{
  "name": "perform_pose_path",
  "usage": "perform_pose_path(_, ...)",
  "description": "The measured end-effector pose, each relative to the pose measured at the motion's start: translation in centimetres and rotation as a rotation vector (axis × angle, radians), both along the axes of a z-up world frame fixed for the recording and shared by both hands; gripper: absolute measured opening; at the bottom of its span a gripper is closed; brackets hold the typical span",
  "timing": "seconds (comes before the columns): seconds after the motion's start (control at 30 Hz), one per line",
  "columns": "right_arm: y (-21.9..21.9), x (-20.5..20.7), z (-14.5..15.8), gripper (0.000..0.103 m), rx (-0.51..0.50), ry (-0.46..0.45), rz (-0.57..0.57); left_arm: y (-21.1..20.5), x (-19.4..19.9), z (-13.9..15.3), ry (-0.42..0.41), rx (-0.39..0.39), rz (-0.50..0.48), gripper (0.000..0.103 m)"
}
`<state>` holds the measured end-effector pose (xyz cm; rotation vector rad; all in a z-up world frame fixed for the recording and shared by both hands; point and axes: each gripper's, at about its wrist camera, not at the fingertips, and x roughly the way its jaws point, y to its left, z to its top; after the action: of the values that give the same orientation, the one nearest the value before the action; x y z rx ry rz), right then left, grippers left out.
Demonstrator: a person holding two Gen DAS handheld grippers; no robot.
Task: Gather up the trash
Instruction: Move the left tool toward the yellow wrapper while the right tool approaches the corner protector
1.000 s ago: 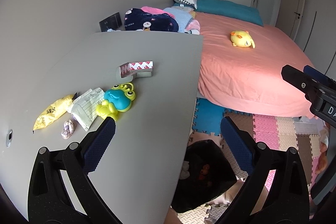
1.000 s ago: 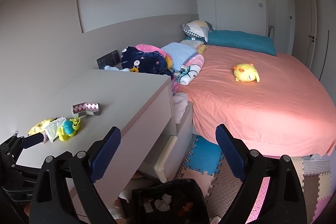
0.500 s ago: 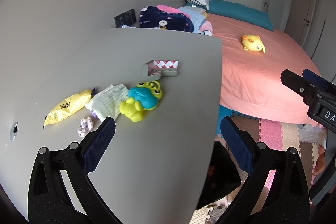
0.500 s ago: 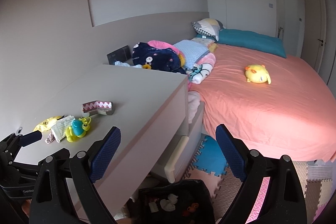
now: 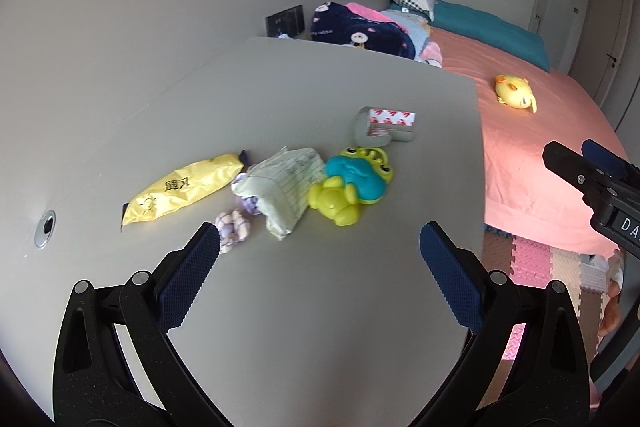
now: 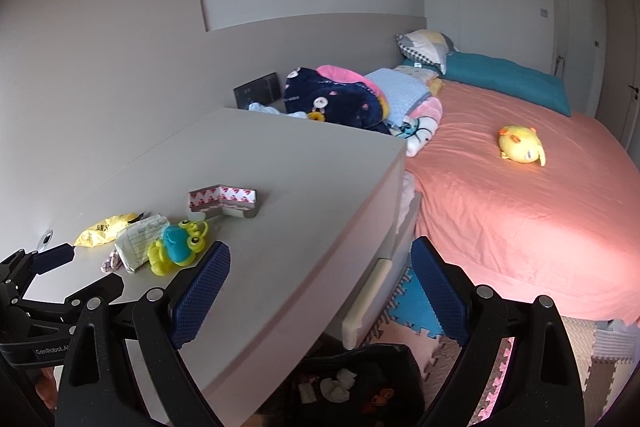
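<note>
From the right wrist view, nearest to me at six o'clock is the black trash bag [image 6: 352, 383] on the floor, mouth open with scraps already inside. I judge it sits at the foot of the desk [image 6: 304, 227] so pieces can be carried off the edge and dropped straight down. My right gripper [image 6: 320, 291] hangs above that edge with its tongs spread wide and nothing between them, ready to receive or steady something.

In the left wrist view my left gripper [image 5: 320, 259] is also spread and empty, angled down at the desktop. Just past its left pad, at about ten o'clock, lies a small purple-white crumpled scrap [image 5: 234, 229], the closest piece of trash. Touching it further out is a crumpled lined paper [image 5: 286, 193], and at nine o'clock from that a yellow snack wrapper [image 5: 182, 193]. I read these three as the targets; they cluster together, so one approach line serves them all.

The frog toy [image 5: 352, 187] presses against the paper's right side, so a careless pinch could drag it along. Beyond, at twelve o'clock, stands a bent strip with red-patterned backing [image 5: 384, 127]; trash or not, I cannot tell. Farthest, at two o'clock, the pink bed [image 5: 552, 131] carries a yellow plush [image 5: 514, 91].
</note>
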<state>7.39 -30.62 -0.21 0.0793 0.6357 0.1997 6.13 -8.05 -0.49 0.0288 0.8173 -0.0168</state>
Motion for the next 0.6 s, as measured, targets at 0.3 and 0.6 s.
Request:
perform_pose_path(0.3,2.5,1.7,-0.7,0.092,-0.002,0.021,0.042,3.5,0.3,-0.2,0.014,0.002,0.055,0.097)
perform_pose_path(0.6,4.5,3.7,-2.1,0.092,-0.014,0.058,0.067,7.2,1.2,-1.0,0.044,-0.005,0.108,0.097)
